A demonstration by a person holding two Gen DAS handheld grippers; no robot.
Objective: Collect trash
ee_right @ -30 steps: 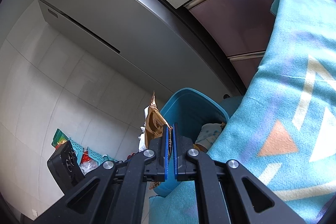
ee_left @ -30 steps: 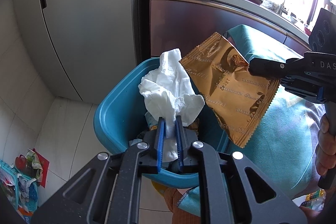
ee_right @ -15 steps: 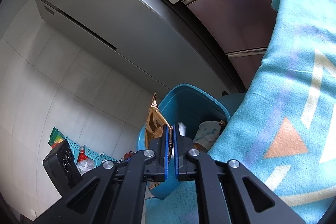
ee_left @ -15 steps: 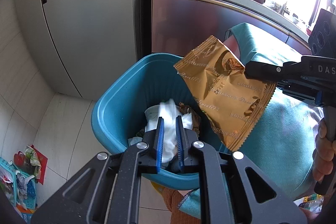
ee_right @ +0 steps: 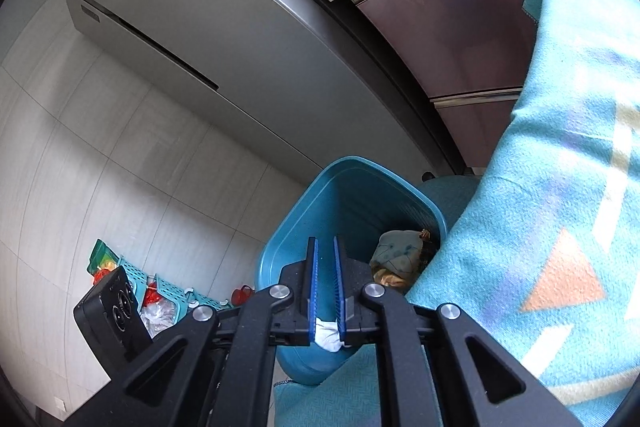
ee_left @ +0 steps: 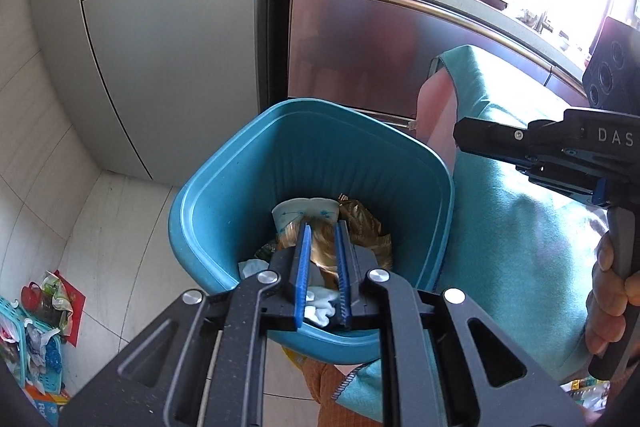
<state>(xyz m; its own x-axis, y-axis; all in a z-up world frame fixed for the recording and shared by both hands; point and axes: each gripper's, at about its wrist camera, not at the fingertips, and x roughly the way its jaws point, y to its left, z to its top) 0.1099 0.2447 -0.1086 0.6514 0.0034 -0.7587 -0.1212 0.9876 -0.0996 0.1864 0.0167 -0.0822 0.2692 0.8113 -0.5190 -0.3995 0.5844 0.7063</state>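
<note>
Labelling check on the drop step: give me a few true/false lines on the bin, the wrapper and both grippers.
1. The blue bin holds trash. True.
2. The gold wrapper hangs from the right gripper. False: it lies in the bin, and the opening jaws have nothing between them.
3. The left gripper grips white tissue. False: the tissue lies in the bin.
4. A teal blanket lies beside the bin. True.

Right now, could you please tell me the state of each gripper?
Left gripper: slightly open above the blue bin, holding nothing.
Right gripper: jaws opening, nothing between them; the gold wrapper lies in the bin.
</note>
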